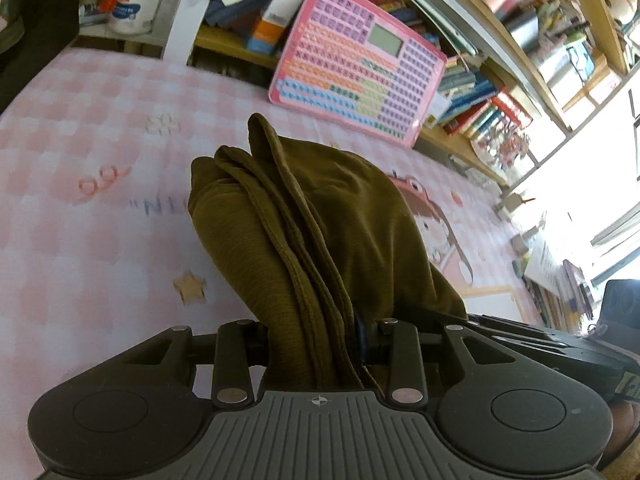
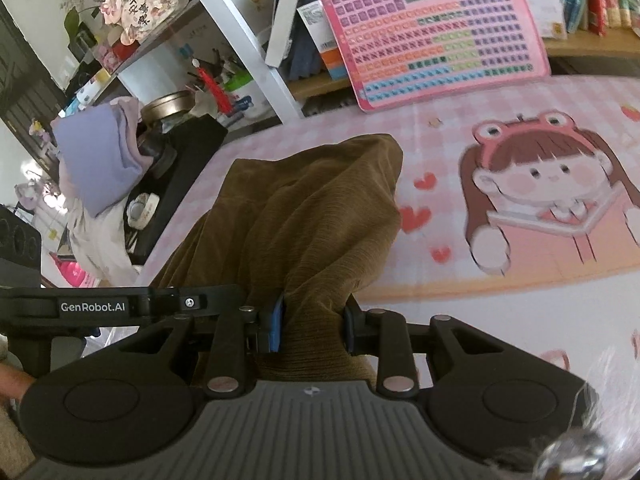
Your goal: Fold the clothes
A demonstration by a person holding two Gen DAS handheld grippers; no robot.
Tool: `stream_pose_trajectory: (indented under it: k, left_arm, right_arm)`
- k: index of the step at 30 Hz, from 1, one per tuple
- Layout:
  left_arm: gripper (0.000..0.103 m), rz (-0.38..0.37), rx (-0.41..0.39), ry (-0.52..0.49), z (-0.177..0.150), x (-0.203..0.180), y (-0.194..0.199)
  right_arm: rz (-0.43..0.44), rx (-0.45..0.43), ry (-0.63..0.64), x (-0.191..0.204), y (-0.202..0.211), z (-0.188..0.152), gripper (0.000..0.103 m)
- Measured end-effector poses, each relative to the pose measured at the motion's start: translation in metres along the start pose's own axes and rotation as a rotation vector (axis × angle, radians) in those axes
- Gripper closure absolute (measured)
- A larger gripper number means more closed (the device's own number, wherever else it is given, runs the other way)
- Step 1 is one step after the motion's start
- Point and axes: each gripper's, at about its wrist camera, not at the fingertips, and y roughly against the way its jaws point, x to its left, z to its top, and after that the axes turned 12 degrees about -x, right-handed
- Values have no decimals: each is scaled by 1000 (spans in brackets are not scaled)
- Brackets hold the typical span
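Both tongs were clamped on one olive-brown garment (image 1: 304, 224). From the left tongs (image 1: 312, 344) and the right tongs (image 2: 312, 328) it ran toward the upper frame, hanging bunched over the pink checked counter (image 2: 500, 304).

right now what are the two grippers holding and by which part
Both grip the olive-brown garment. The left gripper pinches bunched, stitched edges; the right gripper pinches a gathered fold. Which part of the garment cannot be told.

Olive-brown ribbed garment (image 1: 280, 216); pink-and-white checked cloth (image 1: 80, 128) with cartoon girl (image 2: 552, 196).
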Motion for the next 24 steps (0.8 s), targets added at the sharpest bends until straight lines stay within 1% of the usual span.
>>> stream_pose_trajectory:
  k: [3,11,20,24]
  left_arm:
    - [71,-8,-11,-18,20,11,-9]
    - [71,-5,-27,-14,60,50,-49]
    - [71,31,-90,48,104,101,-80]
    - [71,40,-104,69,114,119,-92]
  right_arm:
    - [4,-10,-1,1,-20,15,76]
    - [-5,-4,23,1,-87,46,76]
    - [22,-12,63,10,-162,77,76]
    - [14,-22,68,15,-186,83,76]
